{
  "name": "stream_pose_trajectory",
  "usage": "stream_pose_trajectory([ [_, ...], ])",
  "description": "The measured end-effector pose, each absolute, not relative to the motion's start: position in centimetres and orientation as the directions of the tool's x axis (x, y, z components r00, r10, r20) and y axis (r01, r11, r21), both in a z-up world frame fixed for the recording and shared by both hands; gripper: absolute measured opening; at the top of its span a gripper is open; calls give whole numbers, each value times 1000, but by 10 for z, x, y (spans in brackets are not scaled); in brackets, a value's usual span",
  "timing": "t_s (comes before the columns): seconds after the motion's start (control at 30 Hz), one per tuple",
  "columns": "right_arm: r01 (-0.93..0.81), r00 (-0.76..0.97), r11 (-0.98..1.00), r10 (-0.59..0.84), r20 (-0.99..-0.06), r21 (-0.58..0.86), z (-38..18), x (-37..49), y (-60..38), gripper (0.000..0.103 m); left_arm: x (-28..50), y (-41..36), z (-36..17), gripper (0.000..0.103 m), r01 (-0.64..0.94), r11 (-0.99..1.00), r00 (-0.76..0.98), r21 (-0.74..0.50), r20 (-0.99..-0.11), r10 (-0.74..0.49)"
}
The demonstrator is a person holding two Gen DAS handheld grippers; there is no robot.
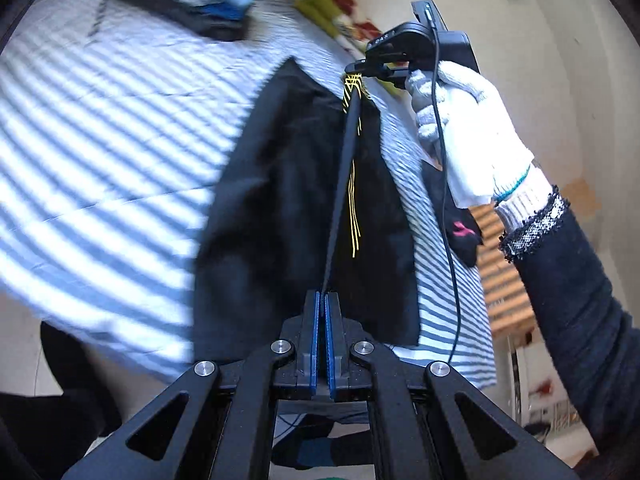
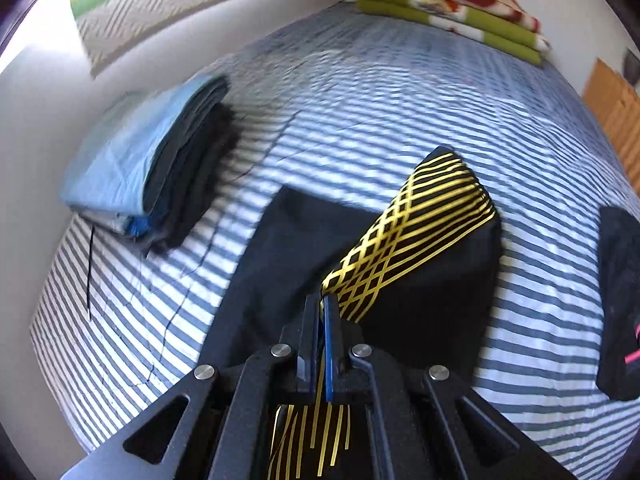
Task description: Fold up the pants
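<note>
A stack of folded clothes [image 2: 160, 184] sat near the bed's [image 2: 400, 100] wall-side edge, a folded green blanket [image 2: 452, 8] at its far corner, a dark garment [image 2: 618, 300] by the opposite edge. The black pants [image 1: 288, 200] lay mid-bed, gold-lined panel [image 2: 420, 224] uppermost. The left gripper [image 1: 323, 300] was pinched on one taut raised edge; the right gripper [image 2: 322, 304], in a white-gloved hand [image 1: 472, 132], pinched the other end. The pants' long axis ran between them.
</note>
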State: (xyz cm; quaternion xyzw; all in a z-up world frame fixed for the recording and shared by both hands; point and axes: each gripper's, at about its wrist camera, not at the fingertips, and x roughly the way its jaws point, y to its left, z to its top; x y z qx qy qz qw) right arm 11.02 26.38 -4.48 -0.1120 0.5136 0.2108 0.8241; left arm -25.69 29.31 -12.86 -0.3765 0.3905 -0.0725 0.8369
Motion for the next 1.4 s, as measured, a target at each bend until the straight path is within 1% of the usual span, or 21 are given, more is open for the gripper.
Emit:
stream_pose_trajectory([
  [0.1, -501, 362, 865, 212, -908, 2, -65, 107, 306, 2, -262, 316, -134, 2, -216, 688, 693, -693, -605, -391],
  [0.23, -520, 332, 854, 192, -924, -10, -86, 108, 335, 2, -271, 334, -142, 2, -251, 682, 698, -687, -616, -364],
  [0.3, -548, 283, 837, 194, -939, 8, -93, 109, 342, 4, -273, 338, -143, 2, -265, 678, 691, -685, -626, -362],
  [0.33, -542, 273, 840, 204, -940, 25, -91, 109, 339, 9, -272, 339, -147, 2, -270, 674, 687, -687, -628, -365],
  [0.37, -537, 264, 841, 237, -935, 61, -85, 108, 333, 14, -273, 342, -149, 2, -272, 672, 683, -689, -630, -369],
  [0.5, -524, 273, 835, 349, -896, 166, -48, 89, 288, 24, -275, 347, -146, 2, -275, 667, 677, -692, -633, -377],
  [0.6, -549, 287, 819, 373, -882, 168, -24, 47, 237, 30, -277, 349, -145, 2, -272, 674, 678, -687, -634, -373],
  [0.67, -548, 298, 824, 351, -888, 142, -22, 3, 190, 35, -277, 349, -142, 2, -267, 681, 676, -682, -636, -372],
  [0.77, -513, 254, 845, 318, -914, 152, -42, -53, 133, 36, -279, 350, -136, 2, -264, 689, 679, -675, -637, -364],
  [0.87, -436, 162, 862, 360, -919, 261, -77, -94, 89, 36, -280, 350, -132, 2, -271, 686, 678, -675, -640, -361],
  [1.0, -400, 114, 839, 444, -889, 368, -111, -120, 80, 37, -274, 347, -135, 2, -283, 681, 663, -675, -651, -370],
  [1.13, -414, 114, 810, 499, -859, 415, -126, -123, 92, 37, -268, 345, -138, 2, -299, 687, 642, -662, -672, -368],
  [1.2, -416, 114, 809, 501, -858, 416, -124, -125, 98, 36, -266, 346, -138, 2, -308, 693, 635, -651, -683, -360],
  [1.23, -400, 107, 804, 517, -849, 440, -123, -124, 98, 24, -265, 346, -137, 2, -309, 692, 635, -652, -683, -361],
  [1.27, -382, 80, 790, 545, -834, 480, -121, -124, 99, 5, -266, 347, -134, 2, -307, 689, 639, -657, -679, -362],
  [1.3, -361, 64, 785, 560, -826, 503, -119, -123, 99, 3, -266, 348, -131, 2, -303, 684, 646, -663, -671, -364],
  [1.4, -329, 47, 755, 613, -789, 567, -105, -122, 95, 3, -269, 351, -117, 2, -287, 674, 666, -680, -648, -370],
])
